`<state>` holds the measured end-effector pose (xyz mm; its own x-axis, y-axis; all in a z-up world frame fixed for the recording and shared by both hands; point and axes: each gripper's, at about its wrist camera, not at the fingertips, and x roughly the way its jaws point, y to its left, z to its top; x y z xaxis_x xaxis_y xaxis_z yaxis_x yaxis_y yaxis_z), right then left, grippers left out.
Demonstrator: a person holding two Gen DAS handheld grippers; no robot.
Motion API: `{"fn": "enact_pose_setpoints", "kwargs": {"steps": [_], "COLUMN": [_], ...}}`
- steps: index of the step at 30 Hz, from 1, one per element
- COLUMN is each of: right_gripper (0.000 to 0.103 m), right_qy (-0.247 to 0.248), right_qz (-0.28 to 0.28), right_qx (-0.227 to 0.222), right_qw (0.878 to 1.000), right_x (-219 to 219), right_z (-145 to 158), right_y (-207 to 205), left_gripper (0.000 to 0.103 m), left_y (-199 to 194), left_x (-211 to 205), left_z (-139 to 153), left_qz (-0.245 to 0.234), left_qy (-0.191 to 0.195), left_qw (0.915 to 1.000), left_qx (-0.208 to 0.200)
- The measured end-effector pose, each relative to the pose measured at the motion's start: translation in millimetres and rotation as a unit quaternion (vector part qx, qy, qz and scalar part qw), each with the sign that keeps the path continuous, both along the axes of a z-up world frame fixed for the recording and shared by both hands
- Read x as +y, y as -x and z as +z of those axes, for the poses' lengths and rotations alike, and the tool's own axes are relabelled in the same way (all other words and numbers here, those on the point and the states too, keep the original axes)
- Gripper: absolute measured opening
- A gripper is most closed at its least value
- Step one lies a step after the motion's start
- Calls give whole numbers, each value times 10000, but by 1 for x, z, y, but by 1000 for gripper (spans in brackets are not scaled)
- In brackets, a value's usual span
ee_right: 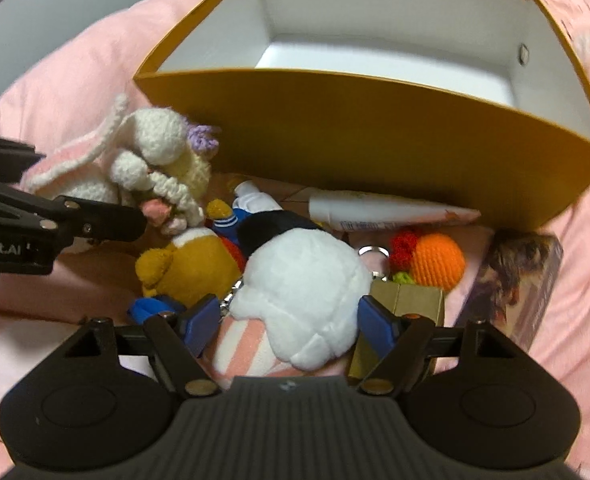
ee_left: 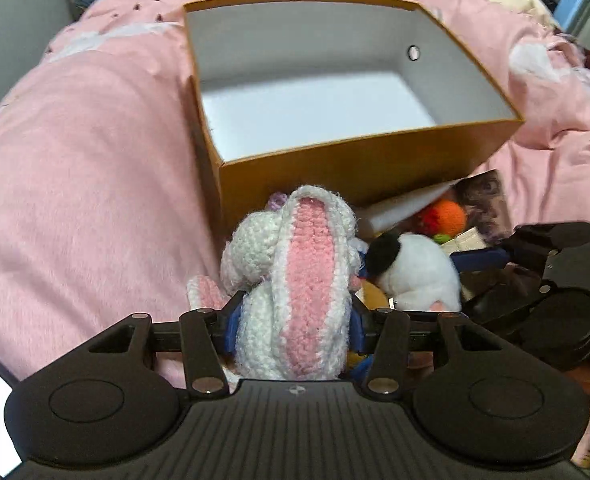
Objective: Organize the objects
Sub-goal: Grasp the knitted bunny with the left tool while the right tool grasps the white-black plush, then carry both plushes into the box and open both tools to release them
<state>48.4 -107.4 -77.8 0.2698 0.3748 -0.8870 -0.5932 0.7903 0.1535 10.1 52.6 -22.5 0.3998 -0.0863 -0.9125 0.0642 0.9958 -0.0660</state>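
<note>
In the left wrist view, the left claw point(ee_left: 293, 326) is clamped on the pink-and-white crochet bunny point(ee_left: 295, 280); its blue pads are mostly buried in the yarn, so only slivers show at each side. The bunny blocks most of the pile behind it: only part of the white plush point(ee_left: 419, 276), an orange crochet ball point(ee_left: 449, 216) and a photo card point(ee_left: 489, 200) peek out. The orange box point(ee_left: 335, 168) sits open on the pink bed cover point(ee_left: 87, 180) just past the pile, white inside, nothing visible in it. The right claw's body is cut off at the right edge. In the right wrist view, the right claw point(ee_right: 291, 322) is part open, its blue pads flanking the white plush point(ee_right: 303, 292), touching or nearly so; firm grip unclear. This view shows what the other hides: a yellow bear plush point(ee_right: 191, 264), a white tube point(ee_right: 383, 210) lying against the box point(ee_right: 375, 144) wall, a brown cardboard piece point(ee_right: 411, 300), and the bunny point(ee_right: 151, 160) from the side with a purple flower on its head, beside the box's left corner. The left claw point(ee_right: 135, 220) enters from the left edge, its tips blurred against the bunny.
</note>
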Motion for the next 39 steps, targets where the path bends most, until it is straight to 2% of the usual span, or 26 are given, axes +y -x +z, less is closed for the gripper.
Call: {"fn": "enact_pose_setpoints", "kwargs": {"steps": [2, 5, 9, 13, 17, 21, 27, 30, 33, 37, 39], "right_gripper": [79, 80, 81, 77, 76, 76, 76, 76, 76, 76, 76], "right_qy": [219, 421, 651, 611, 440, 124, -615, -835, -1087, -1180, -1223], "right_qz": [285, 556, 475, 420, 339, 211, -69, -179, -192, -297, -439], "right_qx": [-245, -472, -380, -473, -447, -489, -303, -383, -612, -1029, -1165], "right_qw": [9991, 9965, 9960, 9961, 9975, 9985, 9976, 9956, 9920, 9872, 9847], "right_x": [10, 17, 20, 17, 5, -11, -41, -39, -38, -47, -52], "right_z": [-4, -11, -31, -26, -12, 7, 37, 53, 71, 100, 109], "right_y": [5, 6, -4, 0, 1, 1, -4, -5, -3, -10, -17], "left_gripper": [58, 59, 60, 60, 57, 53, 52, 52, 50, 51, 50], "left_y": [-8, -8, -9, -5, -2, 1, 24, 31, 34, 26, 20], "left_x": [1, 0, -10, -23, -26, -22, -28, -36, -45, -53, -59], "left_z": [0, -1, -1, 2, -1, -2, 26, 46, 68, 87, 91], "left_qz": [75, -53, -346, -621, -699, -418, 47, 33, -119, -48, 17], "left_qy": [-100, -332, -745, -1239, -1291, -1108, -793, -570, -505, -403, -463], "left_qw": [9999, 9994, 9966, 9902, 9889, 9925, 9902, 9865, 9778, 9651, 9553], "left_qx": [37, 54, 8, -169, -216, -315, -1153, -1537, -2029, -2585, -2921]}}
